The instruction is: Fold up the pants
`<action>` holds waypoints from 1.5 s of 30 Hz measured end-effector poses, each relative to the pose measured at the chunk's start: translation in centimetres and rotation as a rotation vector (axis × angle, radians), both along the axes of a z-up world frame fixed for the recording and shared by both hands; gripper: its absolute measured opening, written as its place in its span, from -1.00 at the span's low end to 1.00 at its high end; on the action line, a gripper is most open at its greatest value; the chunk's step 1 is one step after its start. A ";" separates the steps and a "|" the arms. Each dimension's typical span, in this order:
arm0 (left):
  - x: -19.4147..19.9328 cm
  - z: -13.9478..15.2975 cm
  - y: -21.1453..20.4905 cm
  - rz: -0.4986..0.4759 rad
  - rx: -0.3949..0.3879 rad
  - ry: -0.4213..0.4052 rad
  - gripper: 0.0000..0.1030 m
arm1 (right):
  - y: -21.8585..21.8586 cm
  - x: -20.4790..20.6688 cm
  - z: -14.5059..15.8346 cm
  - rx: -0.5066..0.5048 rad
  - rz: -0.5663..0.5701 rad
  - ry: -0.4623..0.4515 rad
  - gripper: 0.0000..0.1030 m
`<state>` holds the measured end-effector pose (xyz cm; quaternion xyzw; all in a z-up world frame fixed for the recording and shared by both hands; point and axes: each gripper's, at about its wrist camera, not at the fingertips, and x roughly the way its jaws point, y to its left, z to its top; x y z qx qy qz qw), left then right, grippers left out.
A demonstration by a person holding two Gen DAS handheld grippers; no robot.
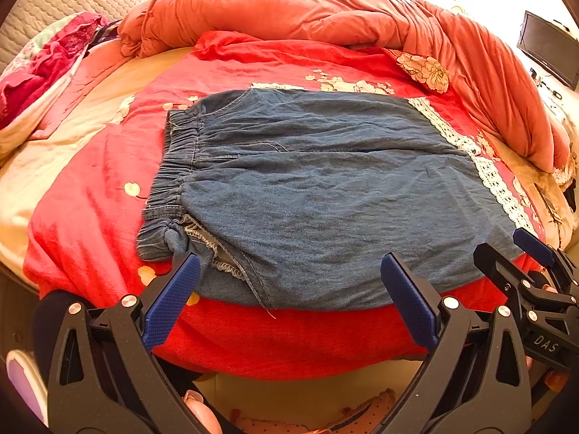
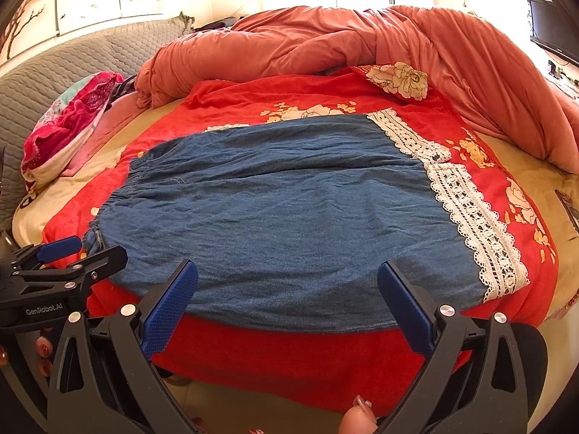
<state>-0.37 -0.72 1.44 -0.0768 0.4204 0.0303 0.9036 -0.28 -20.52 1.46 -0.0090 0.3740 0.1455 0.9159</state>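
**Denim pants lying folded on the red bedspread**

Blue denim pants (image 1: 325, 188) are lying flat on a red flowered bedspread (image 1: 90, 188) near the front edge of the bed. They are resting in a wide, roughly rectangular shape, with the gathered elastic waistband (image 1: 173, 177) pointing left and the white lace hem (image 2: 470, 209) lying along the right side. A frayed inner seam is showing at the near left corner, just below the waistband.

The left gripper (image 1: 289, 300) is hovering just in front of the near edge of the pants, its blue-padded fingers (image 1: 170, 300) standing wide apart and holding nothing. The right gripper (image 2: 287, 303) is sitting beside it, also at the near edge, with its fingers (image 2: 405, 307) spread open and empty. Each gripper is showing at the edge of the other's view.

Behind the pants, a salmon-coloured quilt (image 2: 325, 43) is lying bunched across the far side of the bed. A pink patterned pillow (image 2: 68, 123) is resting at the left, against a grey quilted headboard (image 2: 54, 68). A dark screen (image 1: 550, 50) is standing at the far right.
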 end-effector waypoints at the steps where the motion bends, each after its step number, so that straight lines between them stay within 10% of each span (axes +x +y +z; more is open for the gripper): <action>1: 0.1 0.0 -0.1 -0.002 0.001 0.001 0.82 | 0.0 0.0 0.0 0.000 0.000 0.000 0.92; 16: 3.1 0.2 3.0 0.034 -0.010 -0.006 0.82 | 1.8 3.1 0.6 -0.008 0.082 -0.006 0.92; 33: 14.9 -1.4 15.7 0.130 0.079 0.127 0.82 | 9.5 17.1 1.6 -0.085 0.356 0.028 0.92; 40: 18.8 -3.8 18.3 0.088 -0.023 0.182 0.82 | 12.5 22.9 -0.2 -0.140 0.420 0.089 0.92; 45: 19.6 -4.5 18.2 0.054 -0.020 0.131 0.20 | 15.0 25.9 -0.9 -0.180 0.485 0.098 0.92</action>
